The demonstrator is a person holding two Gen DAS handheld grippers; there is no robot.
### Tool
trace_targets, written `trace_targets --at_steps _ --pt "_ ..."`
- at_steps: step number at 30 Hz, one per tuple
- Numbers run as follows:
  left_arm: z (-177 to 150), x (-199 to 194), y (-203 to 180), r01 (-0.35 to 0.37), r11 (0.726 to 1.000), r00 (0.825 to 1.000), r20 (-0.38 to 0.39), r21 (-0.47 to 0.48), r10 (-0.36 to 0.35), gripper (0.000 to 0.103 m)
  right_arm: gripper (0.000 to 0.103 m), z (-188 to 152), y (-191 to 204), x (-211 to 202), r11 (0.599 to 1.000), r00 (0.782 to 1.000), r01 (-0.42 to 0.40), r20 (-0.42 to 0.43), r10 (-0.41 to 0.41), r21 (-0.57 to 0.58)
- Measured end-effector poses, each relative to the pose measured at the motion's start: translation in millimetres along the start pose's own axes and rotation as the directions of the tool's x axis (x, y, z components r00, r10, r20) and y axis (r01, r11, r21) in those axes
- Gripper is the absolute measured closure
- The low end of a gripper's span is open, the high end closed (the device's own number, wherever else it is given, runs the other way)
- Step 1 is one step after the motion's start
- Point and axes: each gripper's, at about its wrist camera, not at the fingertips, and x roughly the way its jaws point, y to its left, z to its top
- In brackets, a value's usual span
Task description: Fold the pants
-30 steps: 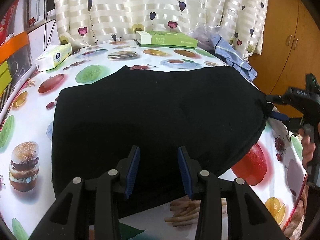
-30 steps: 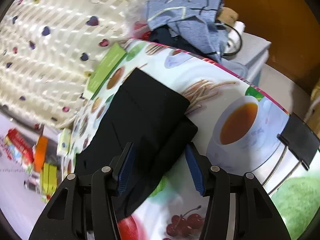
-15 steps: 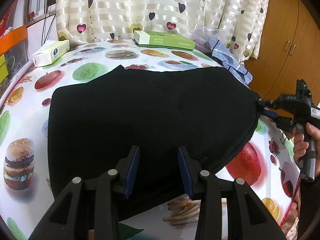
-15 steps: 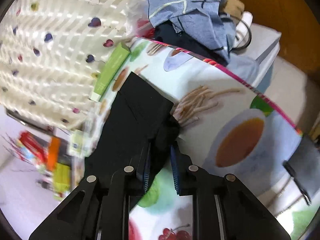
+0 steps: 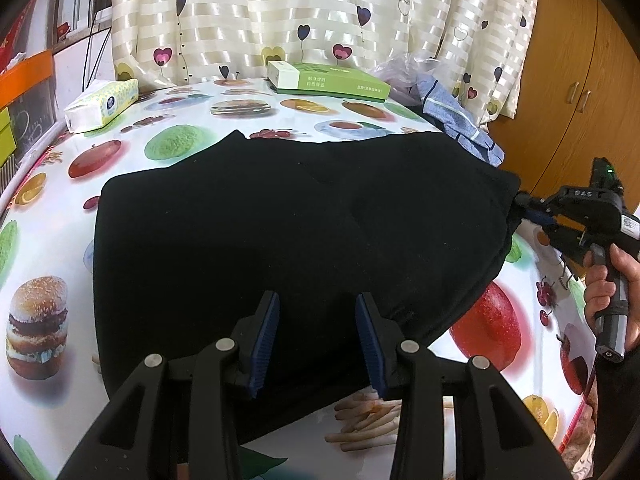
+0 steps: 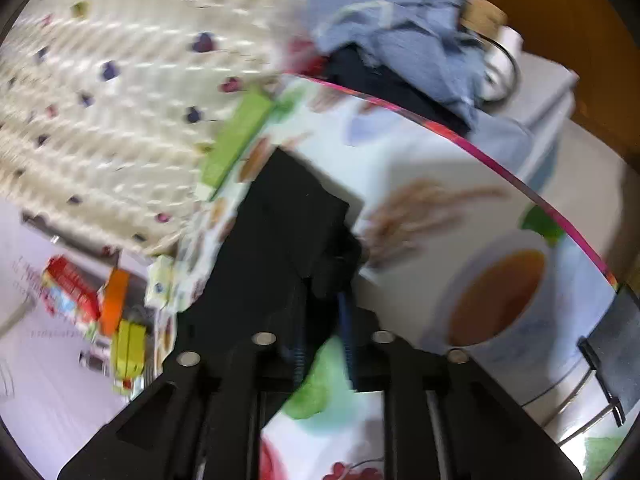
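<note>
Black pants (image 5: 288,224) lie folded flat across the fruit-print tablecloth (image 5: 176,144). My left gripper (image 5: 316,340) is open and empty, hovering over the pants' near edge. My right gripper (image 5: 524,208) is at the pants' right end, shut on a bunched fold of the cloth. In the blurred right wrist view my right gripper (image 6: 324,300) pinches the black pants (image 6: 280,236) between nearly closed blue pads.
A green box (image 5: 328,80) and a tissue pack (image 5: 102,104) sit at the table's far side. Blue clothes (image 5: 456,124) are piled at the far right corner. A wooden cupboard (image 5: 568,92) stands to the right. A binder clip (image 6: 612,340) grips the table's edge.
My right gripper closed on the pants' right end and now holds it, lifting slightly. My left gripper stayed open over the near edge.
</note>
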Motion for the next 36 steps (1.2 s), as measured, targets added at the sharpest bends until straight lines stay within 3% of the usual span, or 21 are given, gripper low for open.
trace_targets --at_steps 5,12,13,15,17,22,30,36 --pt "-0.1 -0.1 -0.9 -0.002 1.000 1.000 0.000 0.002 0.002 0.061 0.055 2.0 3.5 1.0 0.998 0.998 -0.054 0.018 0.053 0.020" --pt "-0.2 0.3 -1.3 0.005 1.000 1.000 -0.001 0.004 -0.005 0.061 0.054 7.6 11.6 8.9 1.000 0.999 -0.012 0.030 0.012 0.023" --pt "-0.3 0.2 -1.4 0.006 1.000 1.000 -0.001 0.004 -0.006 0.061 0.055 8.5 13.3 9.1 1.000 1.000 0.002 0.025 -0.002 0.020" --pt "-0.3 -0.1 -0.7 0.006 1.000 1.000 -0.001 0.005 -0.006 0.061 0.082 8.0 22.1 10.2 0.994 0.994 0.105 0.042 -0.104 -0.039" --pt "-0.5 -0.2 -1.3 0.007 1.000 1.000 -0.002 0.007 -0.007 0.061 0.085 8.6 20.0 15.2 0.993 0.993 0.109 0.041 -0.107 -0.052" --pt "-0.5 -0.7 0.1 0.011 1.000 1.000 -0.002 0.007 -0.011 0.061 0.090 7.1 19.5 12.7 0.994 0.995 0.084 0.064 -0.079 -0.073" --pt "-4.0 -6.7 2.3 0.015 1.000 1.000 0.004 0.008 -0.015 0.061 0.091 -5.4 25.1 -15.1 0.991 0.993 -0.021 0.110 0.035 -0.130" --pt "-7.7 -16.9 15.3 0.002 0.999 0.999 0.036 -0.047 0.000 0.061 0.092 -8.6 63.9 -21.4 0.959 0.986 -0.113 0.090 0.141 -0.259"
